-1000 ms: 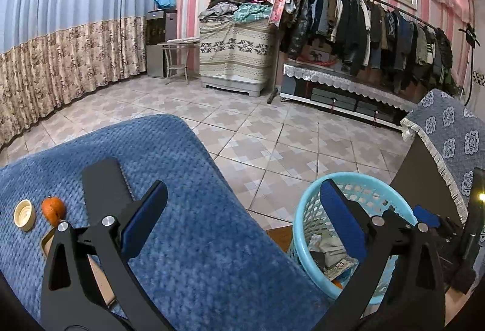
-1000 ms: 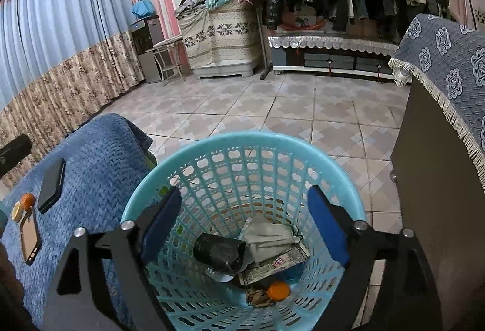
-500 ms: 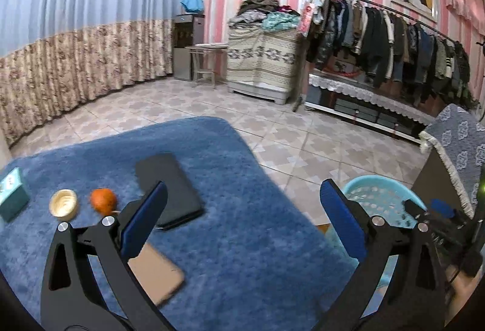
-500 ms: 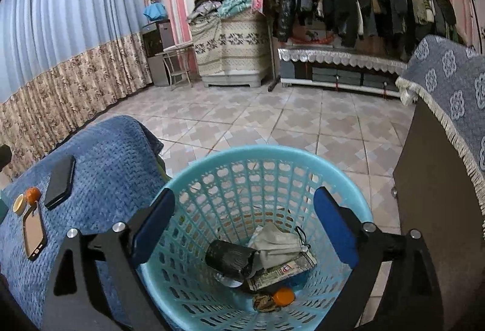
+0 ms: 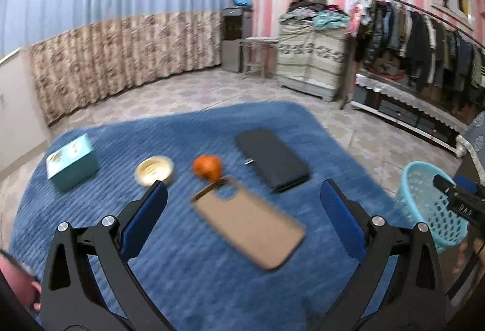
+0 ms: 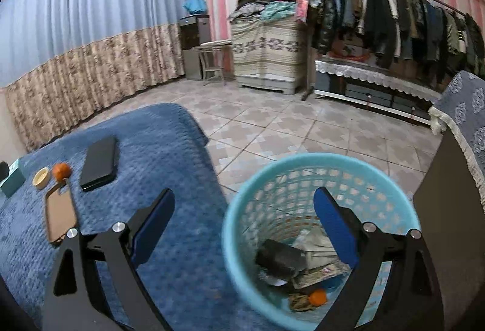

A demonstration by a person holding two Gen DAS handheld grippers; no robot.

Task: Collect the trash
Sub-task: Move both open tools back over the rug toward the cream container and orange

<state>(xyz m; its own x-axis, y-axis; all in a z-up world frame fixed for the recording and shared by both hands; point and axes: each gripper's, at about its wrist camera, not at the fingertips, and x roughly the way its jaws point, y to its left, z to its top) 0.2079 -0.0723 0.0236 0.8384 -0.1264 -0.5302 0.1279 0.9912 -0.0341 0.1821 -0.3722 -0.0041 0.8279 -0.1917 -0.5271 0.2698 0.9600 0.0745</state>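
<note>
Left claw (image 5: 242,203) is spread wide and empty over the blue textured cloth covering the desk (image 5: 188,276); right claw (image 6: 242,209), just as wide and empty, sits above the turquoise plastic mesh basket (image 6: 242,194) on the floor beside the desk. The basket already holds crumpled paper and a dark wad, so I'd say we're partway. Likely left on the cloth: small orange peel-like lump (image 5: 207,167) and round cream lid (image 5: 154,170). Both claws tilt down.
</note>
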